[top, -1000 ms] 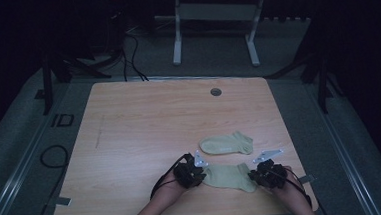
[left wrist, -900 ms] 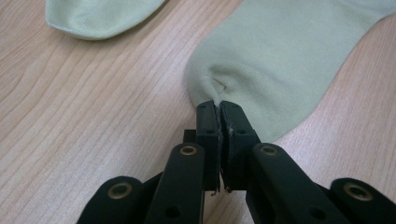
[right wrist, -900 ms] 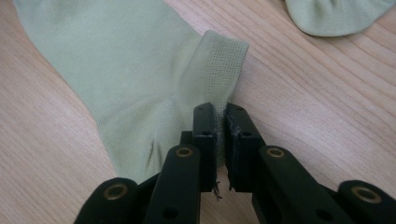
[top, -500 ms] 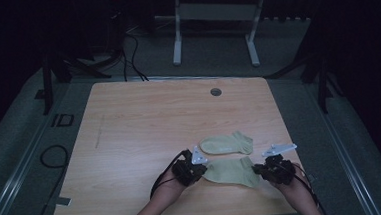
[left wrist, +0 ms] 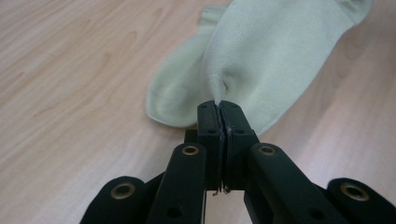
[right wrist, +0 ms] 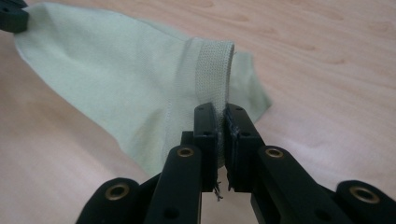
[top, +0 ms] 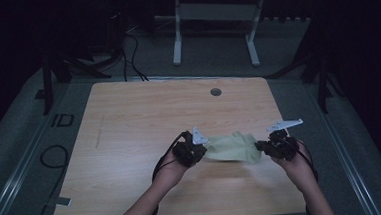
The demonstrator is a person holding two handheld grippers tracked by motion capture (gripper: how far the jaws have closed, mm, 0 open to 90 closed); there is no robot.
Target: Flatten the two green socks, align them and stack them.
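Observation:
A pale green sock (top: 229, 147) hangs stretched between my two grippers, lifted off the wooden table (top: 129, 121). My left gripper (top: 197, 151) is shut on its toe end; in the left gripper view the jaws (left wrist: 218, 109) pinch a fold of the held sock (left wrist: 280, 56). My right gripper (top: 266, 147) is shut on the ribbed cuff (right wrist: 212, 70), the right gripper (right wrist: 222, 114) clamping its edge. A second matching sock (left wrist: 180, 88) lies flat on the table just beyond and under the held one; a corner of it (right wrist: 254, 93) peeks out behind the cuff.
A round grommet (top: 215, 92) sits near the table's far edge. Cables (top: 51, 156) lie on the floor to the left, and a white frame (top: 213, 16) stands beyond the table. The left gripper's jaw tip (right wrist: 11, 16) shows at the far end of the sock.
Both grippers have risen and moved a little away from the front edge, lifting the near sock off the table. It now hangs taut over the second sock.

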